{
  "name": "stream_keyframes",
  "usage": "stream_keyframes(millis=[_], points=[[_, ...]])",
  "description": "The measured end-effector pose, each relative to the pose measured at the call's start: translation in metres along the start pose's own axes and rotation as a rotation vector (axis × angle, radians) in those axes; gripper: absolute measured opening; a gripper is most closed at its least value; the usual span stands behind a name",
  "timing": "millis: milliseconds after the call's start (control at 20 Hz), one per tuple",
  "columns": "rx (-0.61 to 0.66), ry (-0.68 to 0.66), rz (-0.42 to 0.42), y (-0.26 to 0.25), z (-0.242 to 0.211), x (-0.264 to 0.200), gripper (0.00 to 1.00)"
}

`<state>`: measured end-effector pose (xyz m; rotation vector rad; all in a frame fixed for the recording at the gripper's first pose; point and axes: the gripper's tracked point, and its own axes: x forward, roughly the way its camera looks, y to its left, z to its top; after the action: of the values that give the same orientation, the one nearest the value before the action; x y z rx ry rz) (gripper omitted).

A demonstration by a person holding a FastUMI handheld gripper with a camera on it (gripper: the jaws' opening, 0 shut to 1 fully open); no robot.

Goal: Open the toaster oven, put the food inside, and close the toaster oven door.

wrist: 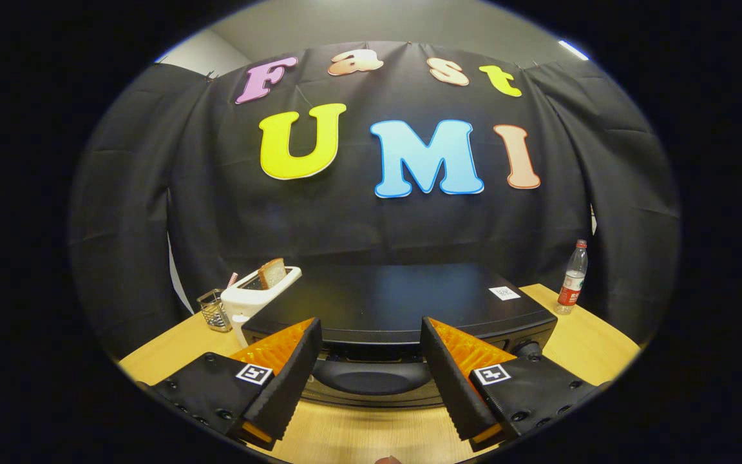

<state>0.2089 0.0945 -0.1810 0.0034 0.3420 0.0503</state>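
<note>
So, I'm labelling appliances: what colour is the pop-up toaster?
White, clearest in the gripper view: the toaster stands left of the oven.

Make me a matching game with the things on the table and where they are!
Things:
1. toaster oven handle
2. bread slice
3. water bottle
4. metal basket

Places:
A. sticking up from the white toaster
B. on the table's far corner, past the oven's knob side
C. between the open gripper fingers
D. beside the white toaster, away from the oven

Pairs: 1-C, 2-A, 3-B, 4-D
</note>
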Motion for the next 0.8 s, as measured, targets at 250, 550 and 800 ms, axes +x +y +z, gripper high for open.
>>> stream_keyframes(millis=[250,550,800], points=[[-0.017,0.026,-0.031,0.0,-0.013,0.004,0.98],[-0.017,0.028,-0.037,0.0,-0.022,-0.007,0.98],[-0.017,0.051,-0.028,0.002,-0.038,-0.032,0.98]])
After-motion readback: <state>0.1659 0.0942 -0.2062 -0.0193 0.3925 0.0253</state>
